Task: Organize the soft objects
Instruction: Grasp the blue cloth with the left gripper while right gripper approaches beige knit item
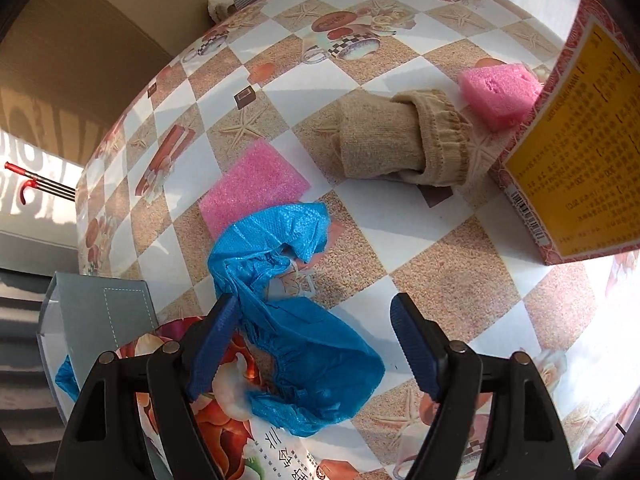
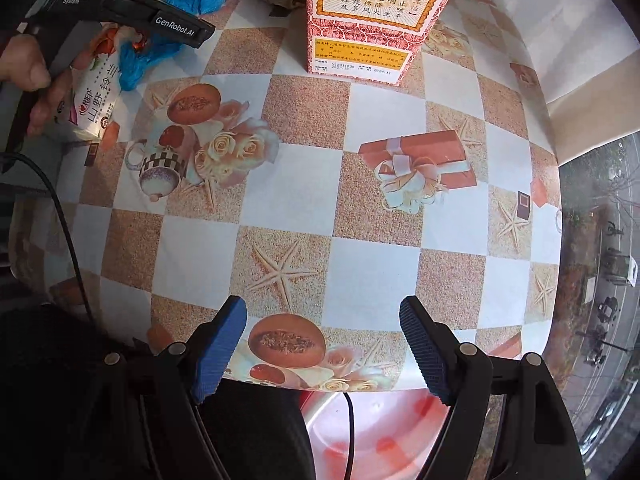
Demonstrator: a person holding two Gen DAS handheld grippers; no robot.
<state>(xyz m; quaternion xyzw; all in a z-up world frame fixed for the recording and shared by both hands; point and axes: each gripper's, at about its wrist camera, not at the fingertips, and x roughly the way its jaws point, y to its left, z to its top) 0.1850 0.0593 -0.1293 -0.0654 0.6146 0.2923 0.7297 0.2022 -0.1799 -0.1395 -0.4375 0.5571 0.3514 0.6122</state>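
Left wrist view: left tongs (image 1: 316, 344) spread wide, clamped on nothing, hovering over a blue plastic shoe cover (image 1: 304, 352) that lies crumpled on the surface (image 1: 460, 280), partly draped across a flower-printed carton (image 1: 224, 432). Best lowered so both fingers straddle the elastic-gathered rim near the carton, then closed on a bunched fold; thin crinkly film, likely to slip if pinched flat. Beyond the shoe cover: a flat pink foam sheet (image 1: 252, 184), touching its far edge; further off, a ribbed beige sock (image 1: 400, 140), knitted and limp; past the sock, a pink sponge block (image 1: 500, 92), porous, resting against a red-and-yellow medicine box (image 1: 576, 152).

Right wrist view: right tongs (image 2: 324, 348) likewise apart and empty, above the bare checkered oilcloth. Far from the medicine box (image 2: 368, 16), to its left, the shoe cover (image 2: 140, 60) under the other tool.
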